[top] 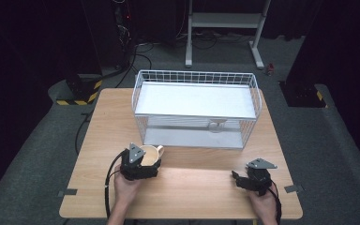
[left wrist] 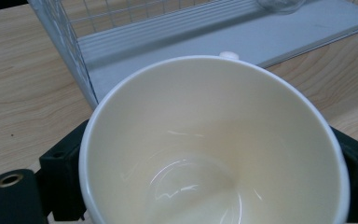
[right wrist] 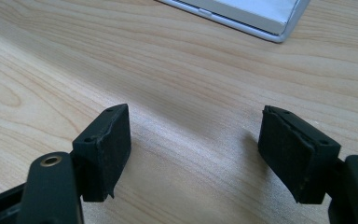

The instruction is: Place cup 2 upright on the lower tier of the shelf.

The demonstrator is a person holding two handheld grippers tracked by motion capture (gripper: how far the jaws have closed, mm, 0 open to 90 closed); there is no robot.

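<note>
Two tools are at work, and the left tool (top: 143, 161) is the busy one: its black jaws stand on either side of a cream mug (left wrist: 214, 144), pads against the wall, clenched on it so the mug's open mouth faces the left gripper view. In the high view the mug (top: 151, 154) sits just ahead of the person's left hand (top: 125, 190), near the front left corner of the white wire basket (top: 197, 77), with its handle pointing toward the basket. Judging from this, the pick-up looks done and the placing is left: the mug is near the basket's open front but not yet inside on its grey floor tray (left wrist: 242, 44). The left forearm comes in from the bottom edge, wrist roughly level, the tool aimed forward at the basket. The right tool (top: 243, 180) rests low over the table (top: 192, 187) near its front right, released, its two pads (right wrist: 107, 144) well apart with bare wood between them, right hand (top: 265, 204) behind it, angled slightly inward toward the middle of the table.
</note>
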